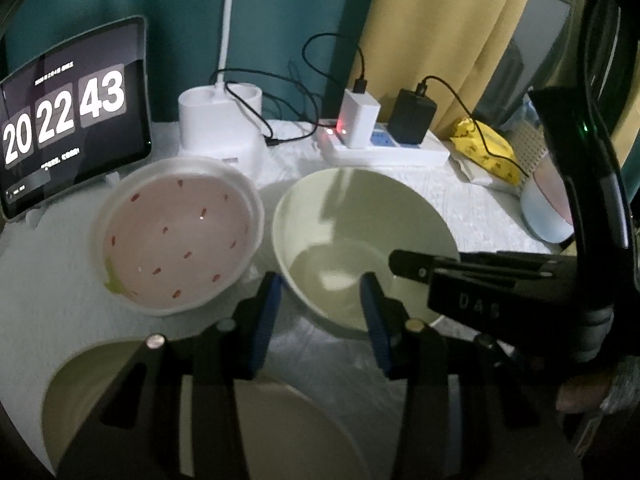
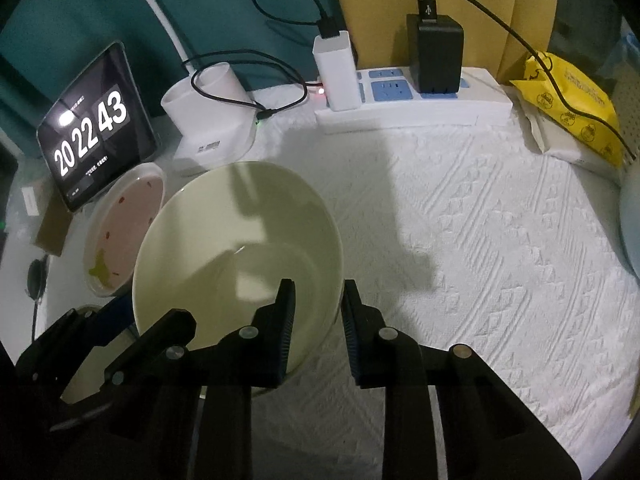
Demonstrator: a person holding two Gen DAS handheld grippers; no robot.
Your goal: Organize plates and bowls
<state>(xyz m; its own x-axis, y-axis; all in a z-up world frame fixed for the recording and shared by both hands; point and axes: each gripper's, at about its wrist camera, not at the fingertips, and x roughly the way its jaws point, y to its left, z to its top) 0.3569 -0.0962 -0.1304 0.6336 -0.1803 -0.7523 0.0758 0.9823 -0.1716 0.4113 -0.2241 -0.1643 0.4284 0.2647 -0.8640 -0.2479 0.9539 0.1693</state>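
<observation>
**Right tongs straddle the green bowl's rim**

The pale green round ceramic bowl sits mid-cloth on the white textured tablecloth, beside the pink ceramic bowl with red specks towards the left edge. The right gripper is the one on it: one jaw inside the rim, one outside, narrowly parted; whether the pads already press the wall I cannot tell. The left gripper hovers partly open over the bowl's near-left rim, holding nothing. A pale green plate lies below it.
</observation>
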